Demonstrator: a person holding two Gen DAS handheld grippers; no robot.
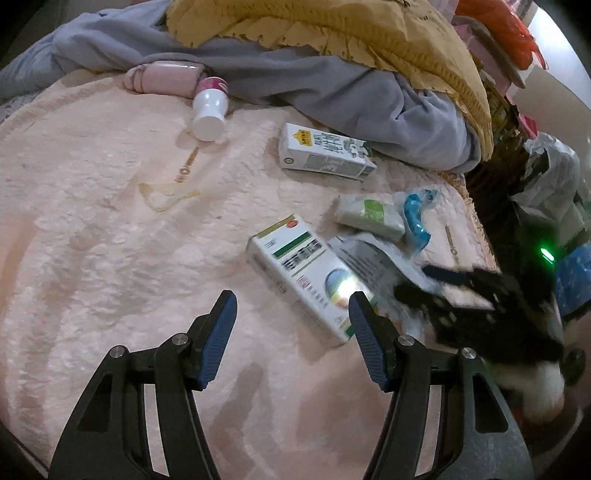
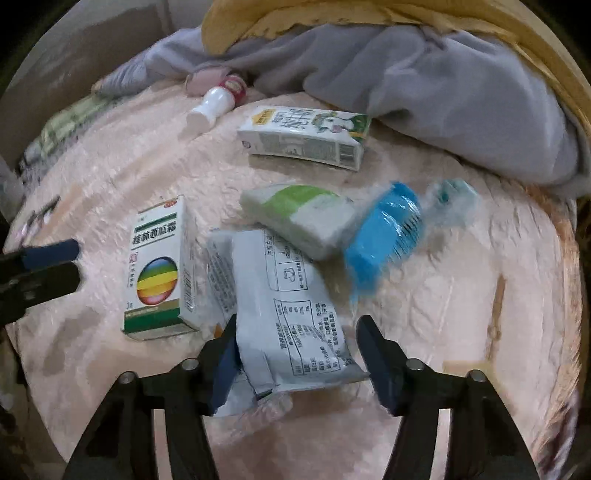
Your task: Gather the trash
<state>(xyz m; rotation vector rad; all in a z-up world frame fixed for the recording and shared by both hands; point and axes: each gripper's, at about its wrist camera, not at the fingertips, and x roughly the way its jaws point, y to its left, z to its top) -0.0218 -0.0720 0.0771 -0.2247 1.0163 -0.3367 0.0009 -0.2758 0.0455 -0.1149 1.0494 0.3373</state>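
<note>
Trash lies on a pink blanket [image 1: 110, 221]. A white medicine box [image 1: 303, 280] [image 2: 159, 269] lies just ahead of my open left gripper [image 1: 291, 306]; its right finger overlaps the box's near corner. My open right gripper [image 2: 297, 332] straddles a grey-white printed pouch [image 2: 288, 314], jaws apart on either side. Beyond lie a tissue pack [image 2: 299, 218] [image 1: 369, 216], a blue plastic wrapper [image 2: 384, 236] [image 1: 415, 221], a milk carton [image 2: 306, 136] [image 1: 325, 151] and a small white bottle [image 2: 214, 103] [image 1: 210, 109]. The right gripper shows blurred in the left wrist view [image 1: 424, 280].
A grey garment [image 1: 332, 81] and a yellow quilt [image 1: 351, 33] are heaped at the back. A pink pouch [image 1: 162, 77] lies by the bottle. The blanket's right edge [image 1: 476, 221] drops off toward bags and clutter [image 1: 546, 177].
</note>
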